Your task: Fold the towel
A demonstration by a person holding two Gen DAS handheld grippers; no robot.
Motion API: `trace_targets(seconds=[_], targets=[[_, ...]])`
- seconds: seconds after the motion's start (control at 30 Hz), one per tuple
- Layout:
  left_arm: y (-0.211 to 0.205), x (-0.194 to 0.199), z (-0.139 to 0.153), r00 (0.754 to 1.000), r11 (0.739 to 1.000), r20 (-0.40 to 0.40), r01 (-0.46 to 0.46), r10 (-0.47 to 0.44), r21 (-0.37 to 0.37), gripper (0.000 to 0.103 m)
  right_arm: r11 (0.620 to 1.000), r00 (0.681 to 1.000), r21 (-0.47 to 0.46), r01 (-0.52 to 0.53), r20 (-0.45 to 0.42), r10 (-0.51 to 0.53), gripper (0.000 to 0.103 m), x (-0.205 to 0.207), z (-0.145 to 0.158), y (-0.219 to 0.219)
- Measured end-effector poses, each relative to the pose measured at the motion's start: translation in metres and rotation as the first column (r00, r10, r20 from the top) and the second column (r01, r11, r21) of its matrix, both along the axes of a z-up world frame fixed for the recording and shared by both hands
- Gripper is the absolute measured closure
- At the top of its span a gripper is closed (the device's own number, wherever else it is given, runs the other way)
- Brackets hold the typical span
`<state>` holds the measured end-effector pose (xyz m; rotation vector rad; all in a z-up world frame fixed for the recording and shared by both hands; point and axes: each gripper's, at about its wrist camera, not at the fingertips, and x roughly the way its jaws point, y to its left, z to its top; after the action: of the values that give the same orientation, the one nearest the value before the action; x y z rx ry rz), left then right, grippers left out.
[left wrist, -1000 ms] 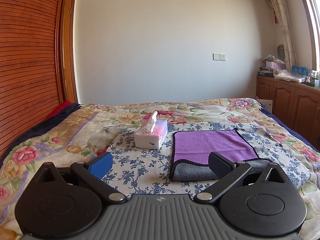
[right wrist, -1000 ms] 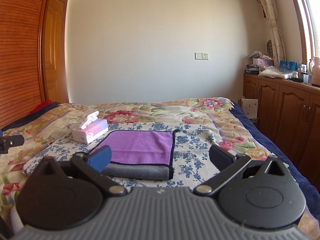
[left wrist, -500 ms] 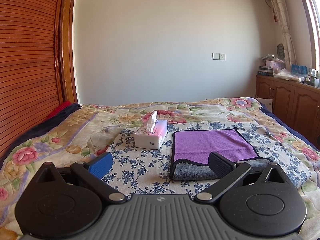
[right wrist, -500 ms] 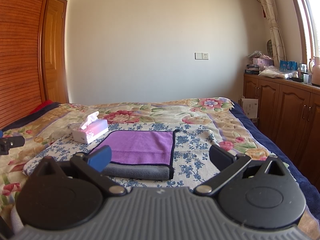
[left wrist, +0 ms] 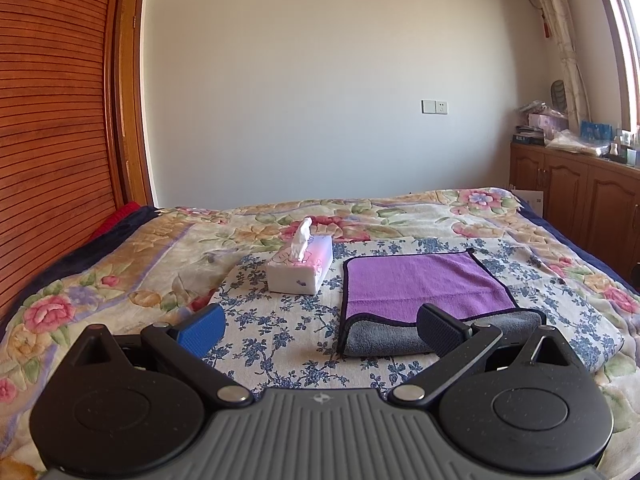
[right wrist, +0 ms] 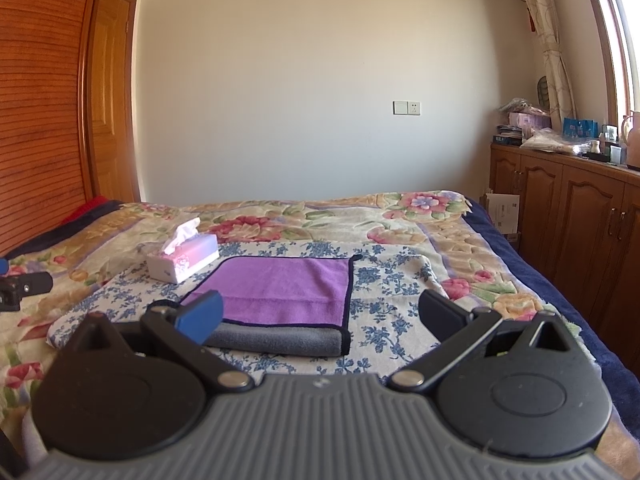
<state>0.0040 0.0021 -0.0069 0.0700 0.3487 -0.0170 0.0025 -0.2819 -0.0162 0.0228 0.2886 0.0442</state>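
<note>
A purple towel [left wrist: 420,282] with a grey underside and dark trim lies folded flat on a blue-flowered cloth on the bed; its grey fold faces me. It also shows in the right wrist view [right wrist: 286,290]. My left gripper [left wrist: 320,326] is open and empty, held above the bed just short of the towel's near left corner. My right gripper [right wrist: 320,316] is open and empty, held above the towel's near edge. The left gripper's tip [right wrist: 24,286] shows at the left edge of the right wrist view.
A white and pink tissue box [left wrist: 300,266] stands left of the towel, also in the right wrist view [right wrist: 182,260]. The floral bedspread [left wrist: 120,264] covers the bed. Wooden cabinets [right wrist: 568,216] with clutter on top line the right wall. A slatted wooden wardrobe [left wrist: 52,140] stands on the left.
</note>
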Motion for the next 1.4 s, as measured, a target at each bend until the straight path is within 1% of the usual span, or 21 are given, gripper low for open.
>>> trace_targets(seconds=[0.3,0.5,0.67,1.03,1.4], targets=[[-0.014,0.009,-0.004,0.999,0.999,-0.026,0.029,-0.028,0.030,0.000,1.000,1.000,0.008,-0.008,-0.022,0.008,0.000,0.006,-0.003,-0.002],[-0.017,0.021,-0.009,0.996,0.999,-0.079,0.042,-0.040,0.027,0.000,1.000,0.999,0.012,-0.010,-0.036,0.011,0.000,0.010,-0.005,-0.002],[-0.020,0.027,-0.011,0.994,0.998,-0.097,0.052,-0.048,0.036,0.000,1.000,0.999,0.016,-0.015,-0.045,0.015,0.000,0.014,-0.006,-0.003],[-0.019,0.043,-0.010,0.993,0.998,-0.111,0.051,-0.046,0.046,0.000,0.999,0.997,0.033,-0.006,-0.077,0.009,0.000,0.027,-0.010,-0.007],[-0.021,0.057,-0.006,0.993,0.996,-0.105,0.063,-0.055,0.067,0.000,0.996,0.993,0.083,0.031,-0.113,-0.022,0.000,0.042,-0.016,-0.020]])
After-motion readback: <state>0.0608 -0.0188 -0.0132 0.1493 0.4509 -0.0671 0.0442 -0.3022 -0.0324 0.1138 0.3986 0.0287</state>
